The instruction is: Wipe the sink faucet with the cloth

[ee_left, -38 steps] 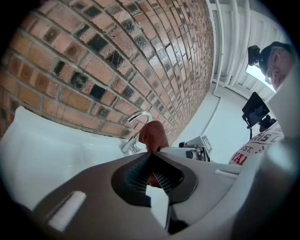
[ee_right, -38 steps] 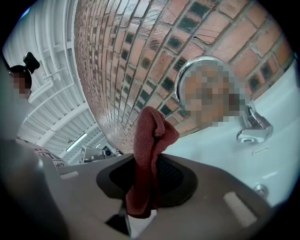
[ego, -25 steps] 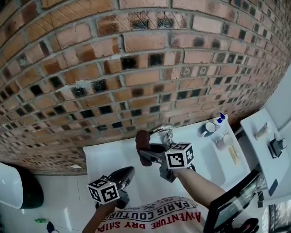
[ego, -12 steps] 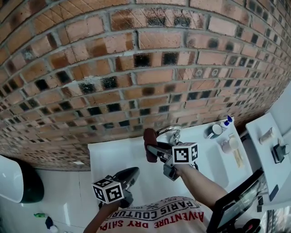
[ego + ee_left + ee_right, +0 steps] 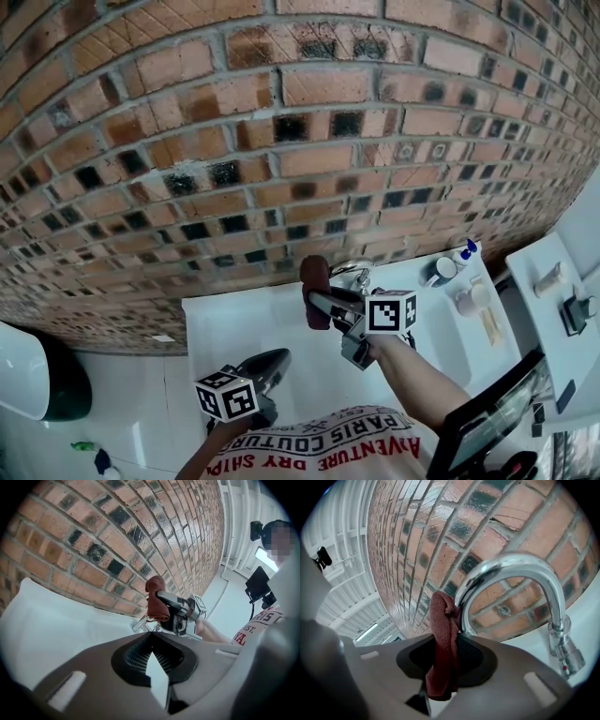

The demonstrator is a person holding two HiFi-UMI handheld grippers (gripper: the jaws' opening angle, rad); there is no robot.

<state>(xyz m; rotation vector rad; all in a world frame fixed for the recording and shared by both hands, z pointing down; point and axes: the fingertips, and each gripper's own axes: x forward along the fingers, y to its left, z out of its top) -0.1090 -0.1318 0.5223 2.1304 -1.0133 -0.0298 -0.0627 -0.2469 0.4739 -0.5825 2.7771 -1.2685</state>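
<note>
Cloth (image 5: 443,653): dark red, bunched, long axis approx. vert., top end against faucet (image 5: 511,569) spout, above sink (image 5: 225,323). Right hand-held gripper (image 5: 315,300) clamped on it. Left hand-held gripper (image 5: 278,357) closed, empty, lower.

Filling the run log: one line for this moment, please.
right gripper: shut on cloth | cloth: at faucet spout | left gripper: shut, empty, over sink

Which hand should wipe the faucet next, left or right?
Right. The right gripper holds the cloth close beside the faucet. The left gripper is shut on nothing, lower down and farther from it.
</note>
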